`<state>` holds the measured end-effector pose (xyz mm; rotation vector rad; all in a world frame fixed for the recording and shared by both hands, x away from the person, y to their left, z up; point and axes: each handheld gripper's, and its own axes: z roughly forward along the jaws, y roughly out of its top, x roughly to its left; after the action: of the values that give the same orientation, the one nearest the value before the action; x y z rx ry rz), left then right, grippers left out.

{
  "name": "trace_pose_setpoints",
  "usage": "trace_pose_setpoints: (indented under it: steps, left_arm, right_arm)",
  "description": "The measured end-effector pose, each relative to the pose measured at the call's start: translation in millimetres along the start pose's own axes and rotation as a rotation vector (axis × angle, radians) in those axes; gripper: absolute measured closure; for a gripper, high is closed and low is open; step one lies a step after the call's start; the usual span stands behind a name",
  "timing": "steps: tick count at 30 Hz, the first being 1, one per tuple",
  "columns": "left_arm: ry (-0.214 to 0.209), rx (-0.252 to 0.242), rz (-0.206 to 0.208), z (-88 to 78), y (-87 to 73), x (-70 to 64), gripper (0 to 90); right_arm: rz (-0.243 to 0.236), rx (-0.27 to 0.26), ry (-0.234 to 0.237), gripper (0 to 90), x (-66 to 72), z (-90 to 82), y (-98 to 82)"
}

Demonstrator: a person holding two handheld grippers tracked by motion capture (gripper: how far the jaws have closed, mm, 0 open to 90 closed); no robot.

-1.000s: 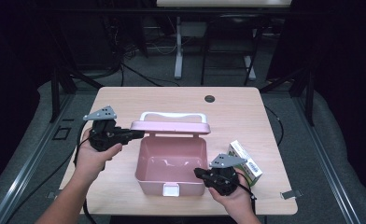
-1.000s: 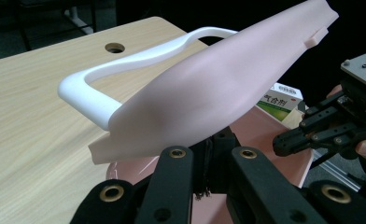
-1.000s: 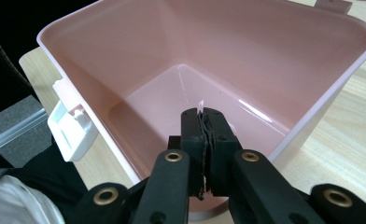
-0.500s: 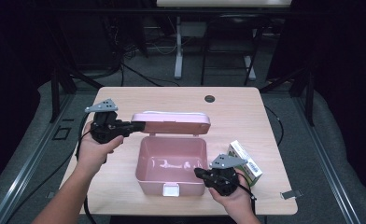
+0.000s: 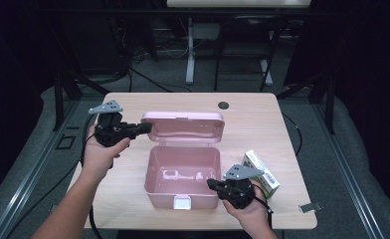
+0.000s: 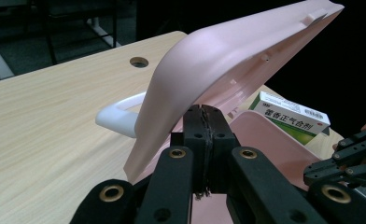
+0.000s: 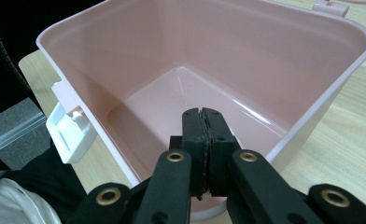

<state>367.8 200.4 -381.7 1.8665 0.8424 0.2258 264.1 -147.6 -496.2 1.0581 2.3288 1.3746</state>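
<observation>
A pink plastic box (image 5: 183, 172) stands open near the table's front, and its inside (image 7: 195, 88) holds nothing. Its lid (image 5: 183, 127) rises at the back, tilted over the box. My left gripper (image 5: 146, 128) is shut, its tips against the lid's left end. In the left gripper view the closed tips (image 6: 203, 112) sit just under the lid (image 6: 228, 60), with its white handle (image 6: 120, 109) behind. My right gripper (image 5: 210, 184) is shut with nothing between its jaws, at the box's front right corner. In the right gripper view its tips (image 7: 202, 114) hang over the near rim.
A white and green medicine carton (image 5: 262, 174) lies right of the box, beside my right hand. The box's white latch (image 5: 182, 201) faces the table's front edge. A cable hole (image 5: 224, 105) sits near the far edge of the wooden table (image 5: 262, 124).
My left gripper has risen slightly and moved back at the lid's left end, and the lid now shows taller. The right gripper has stayed at the box's front corner.
</observation>
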Motion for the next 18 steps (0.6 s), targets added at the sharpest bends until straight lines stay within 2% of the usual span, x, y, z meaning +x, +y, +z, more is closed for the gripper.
trace_pose_setpoints:
  steps: [18]
  left_arm:
    - [0.055, 0.009, 0.003, 9.1, -0.5, 12.1, 89.2]
  right_arm:
    - [0.004, -0.002, 0.001, 89.5, -0.4, -0.1, -0.3]
